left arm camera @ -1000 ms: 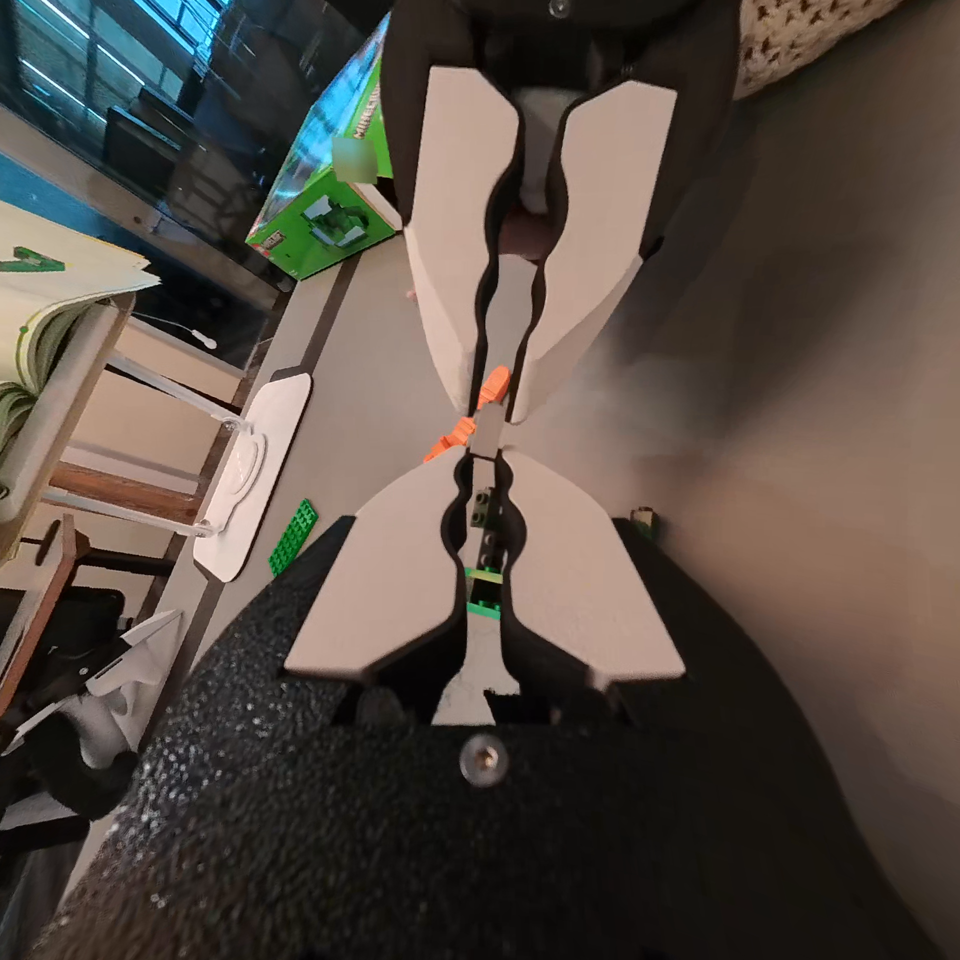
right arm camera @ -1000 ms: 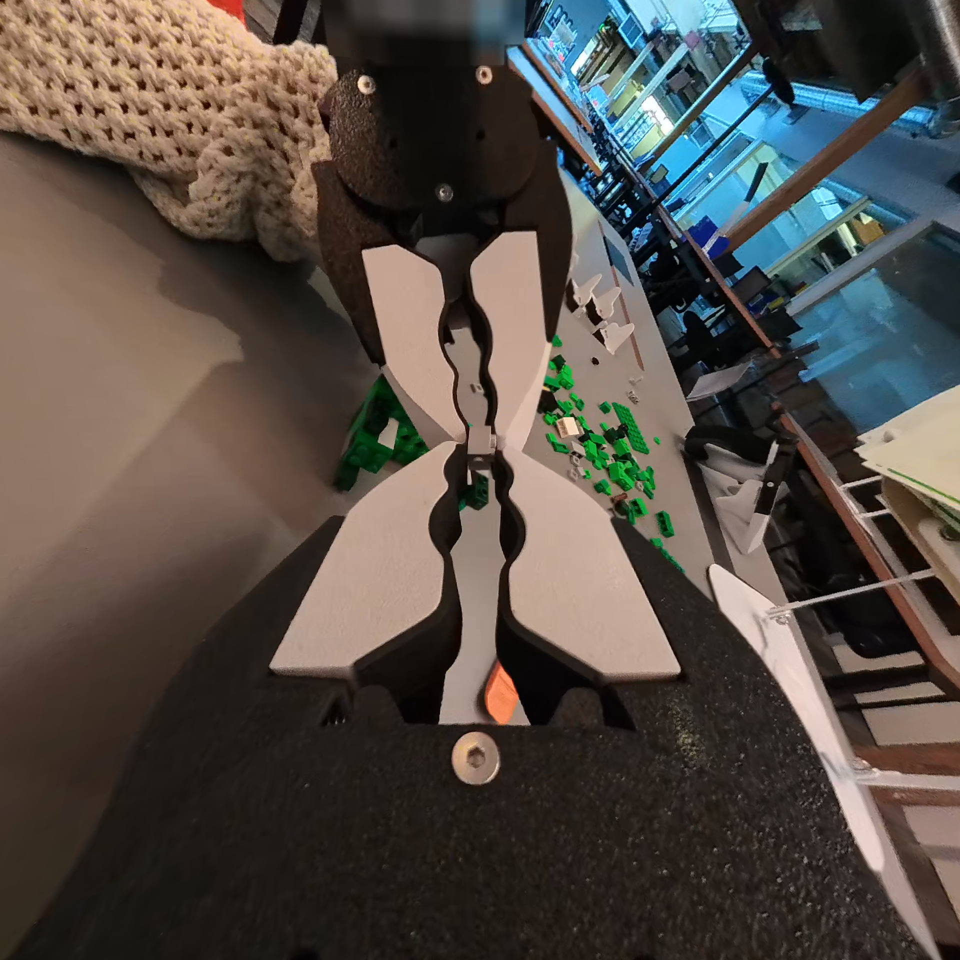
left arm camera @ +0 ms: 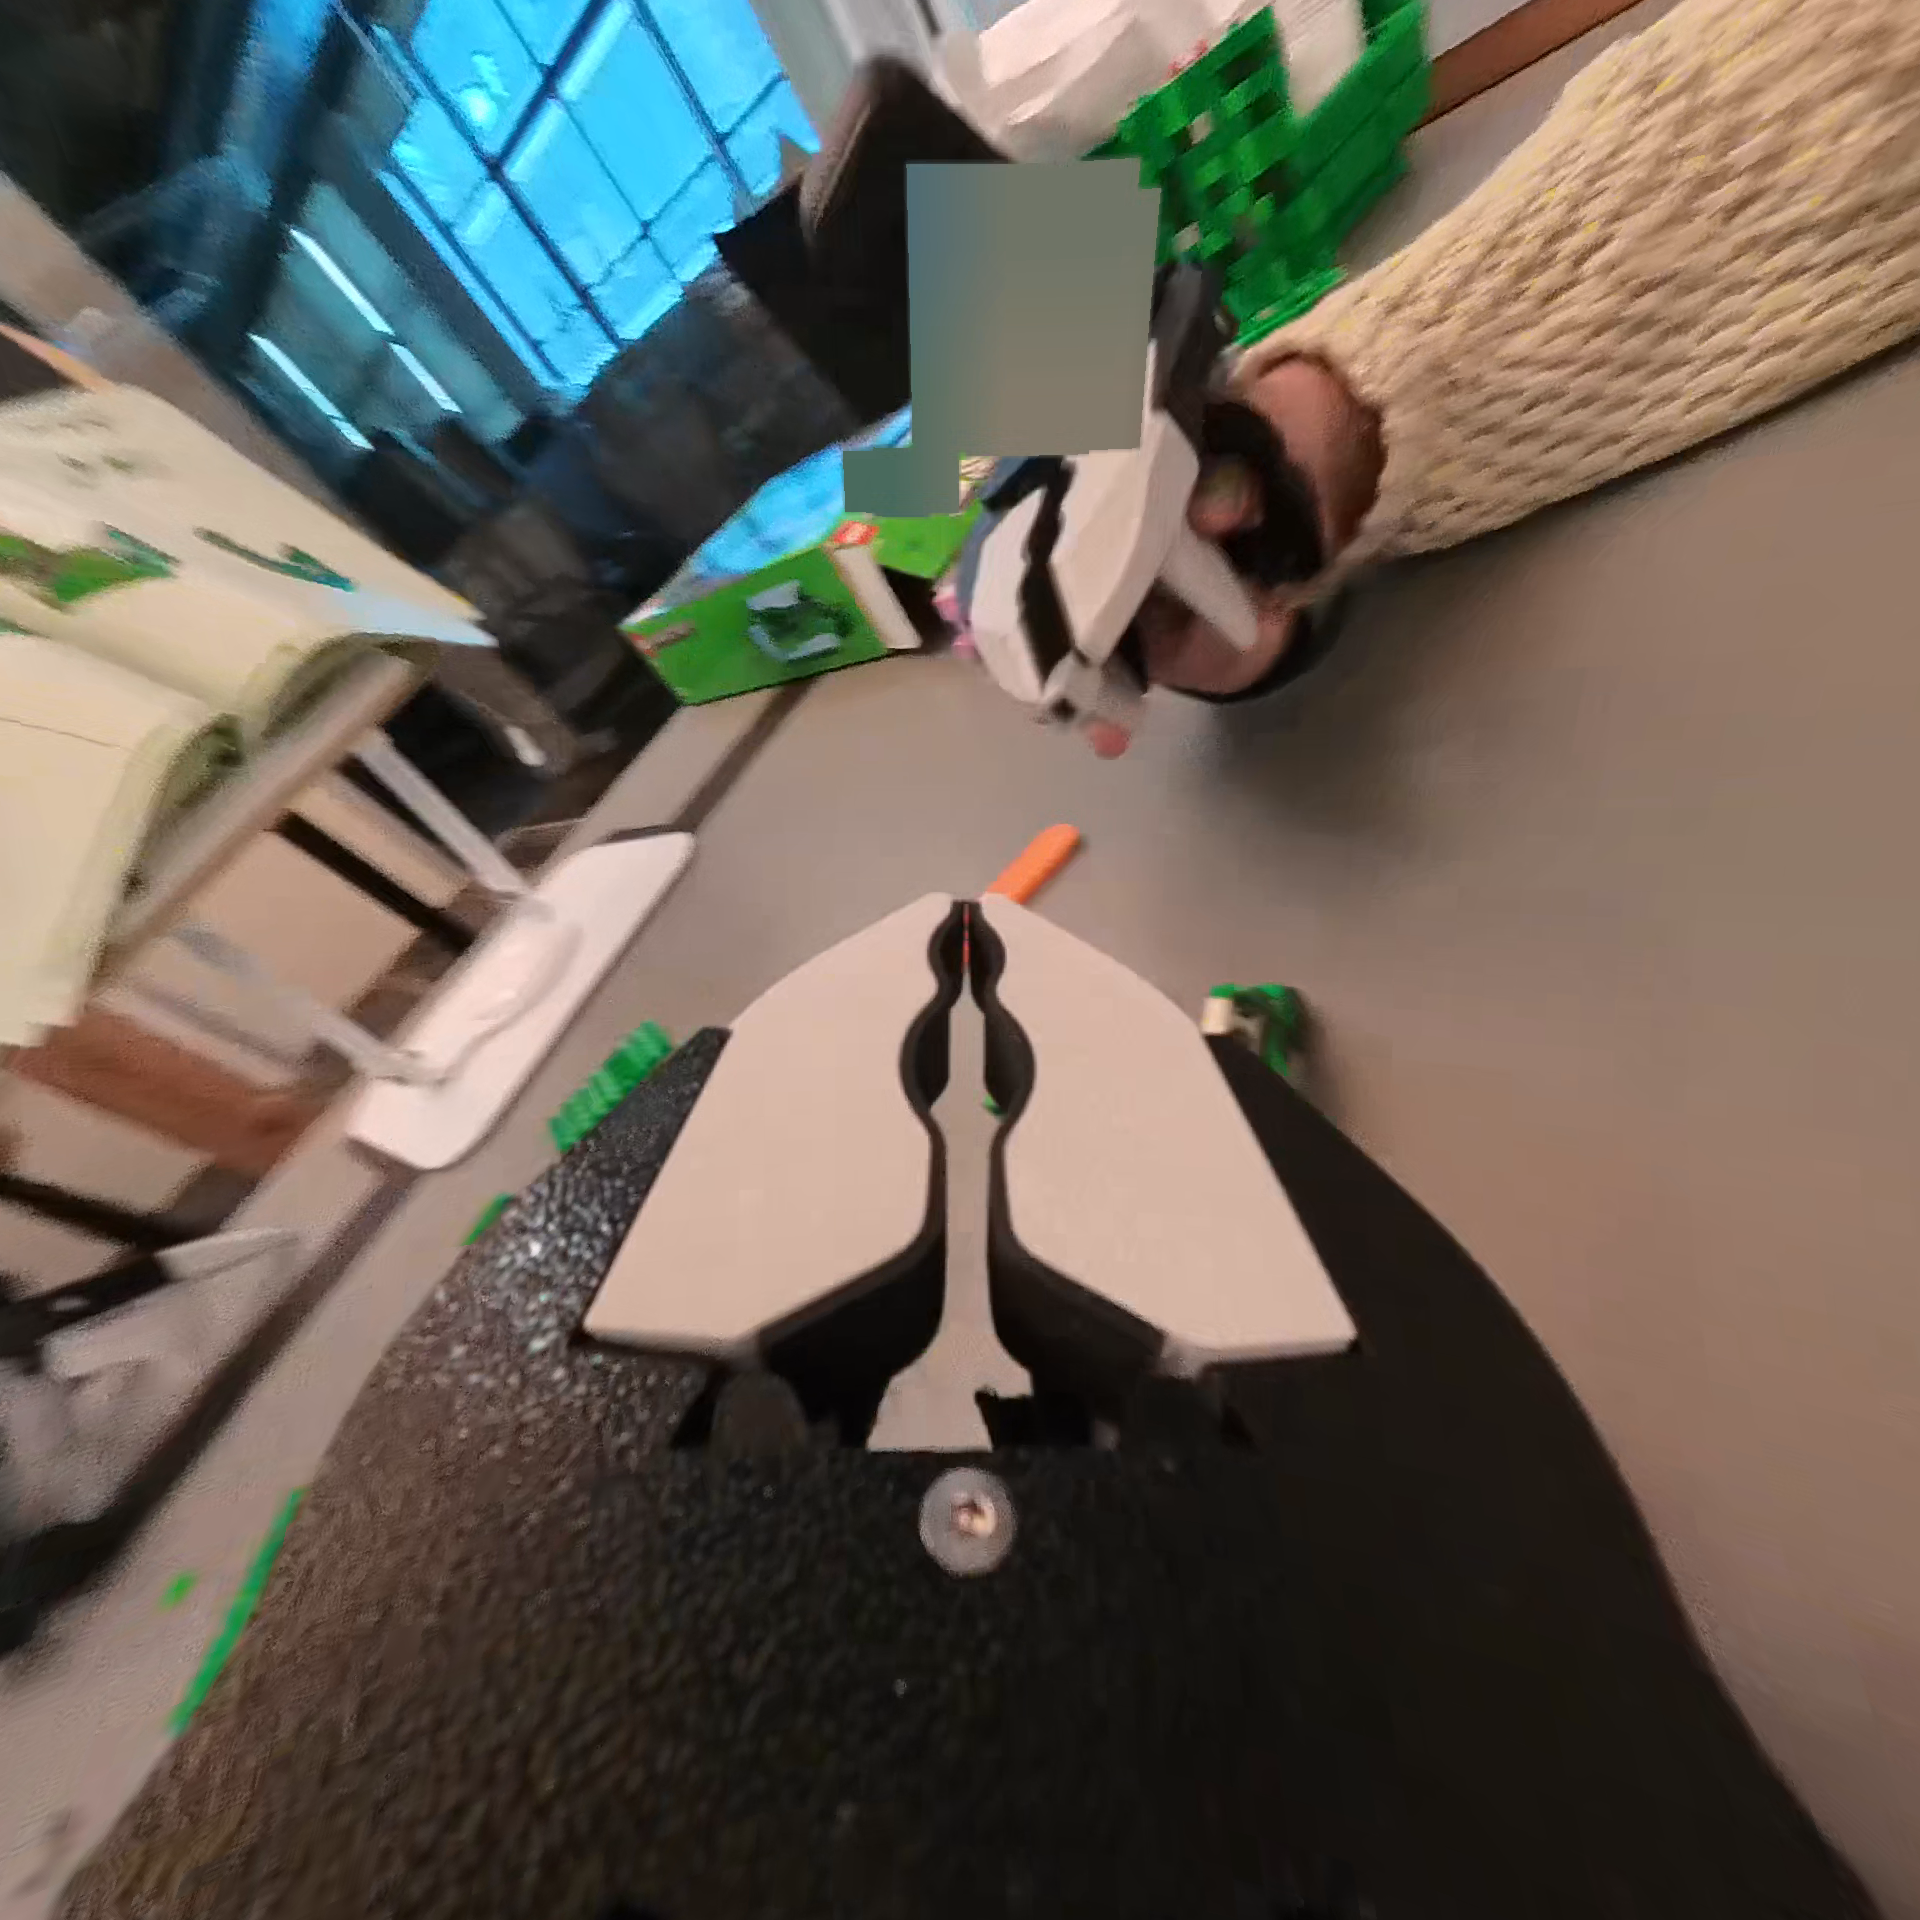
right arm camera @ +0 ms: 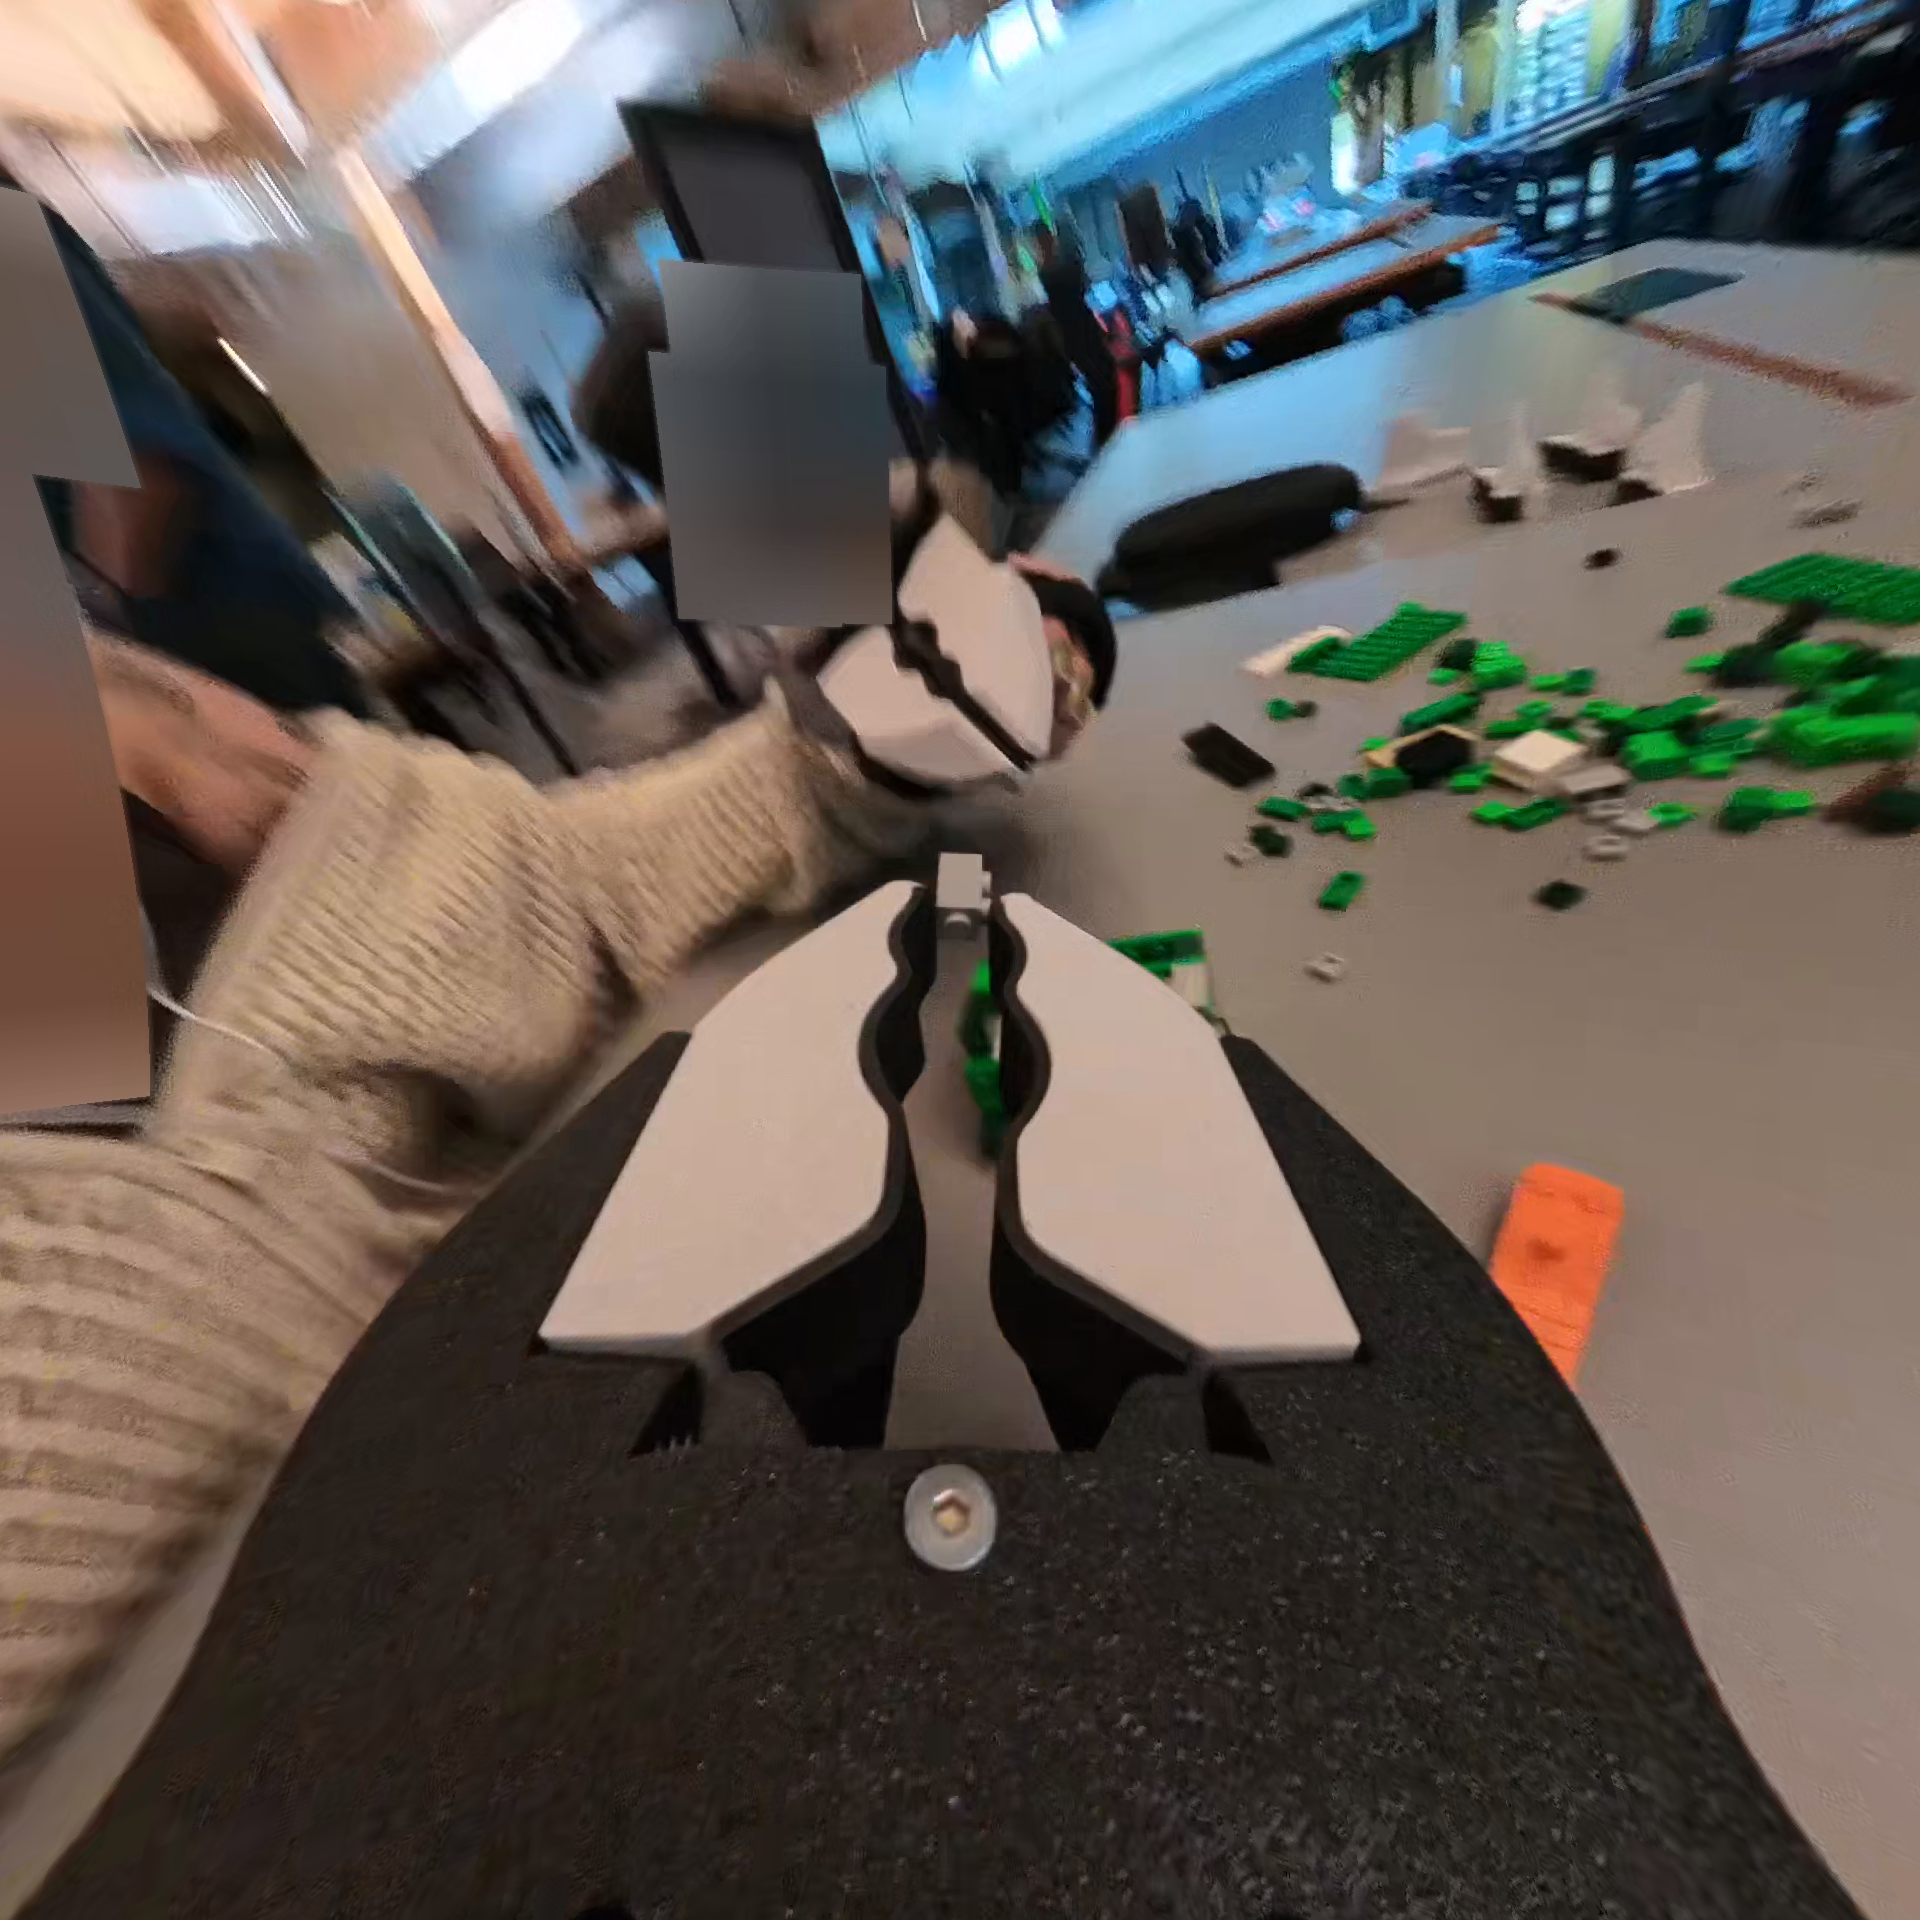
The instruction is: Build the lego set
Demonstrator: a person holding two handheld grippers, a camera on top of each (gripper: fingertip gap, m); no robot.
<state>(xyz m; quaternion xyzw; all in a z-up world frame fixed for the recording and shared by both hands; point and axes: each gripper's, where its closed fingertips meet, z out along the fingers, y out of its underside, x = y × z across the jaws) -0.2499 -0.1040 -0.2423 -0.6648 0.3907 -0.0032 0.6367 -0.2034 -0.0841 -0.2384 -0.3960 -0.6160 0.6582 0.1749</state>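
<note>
My right gripper (right arm camera: 956, 914) is shut on a small grey brick (right arm camera: 958, 891) that sticks out past its tips. It also shows in the left wrist view (left arm camera: 1081, 665), held by a hand in a knitted sleeve. My left gripper (left arm camera: 966, 916) is shut, with nothing visible between the tips. It hangs over the grey table, just short of an orange brick separator (left arm camera: 1034, 860). It also shows in the right wrist view (right arm camera: 935, 686), apart from the right gripper. A small green and white assembly (left arm camera: 1257, 1023) lies beside my left fingers.
Loose green, black and white pieces (right arm camera: 1621, 727) are scattered on the table (right arm camera: 1455, 1039) at the right, and the orange separator (right arm camera: 1553, 1257) lies nearer. A green set box (left arm camera: 769, 623), a booklet on a stand (left arm camera: 156, 582), the stand's white base (left arm camera: 520, 997) and a green build (left arm camera: 1278, 135) are around. The gap from one gripper's tips to the other's is roughly 6 cm. The orange brick separator (left arm camera: 1034, 860) lies around 12 cm away from my right fingertips.
The two grippers were tip to tip and have pulled apart. Both views have swung and are blurred. The grey brick stays in the right gripper.
</note>
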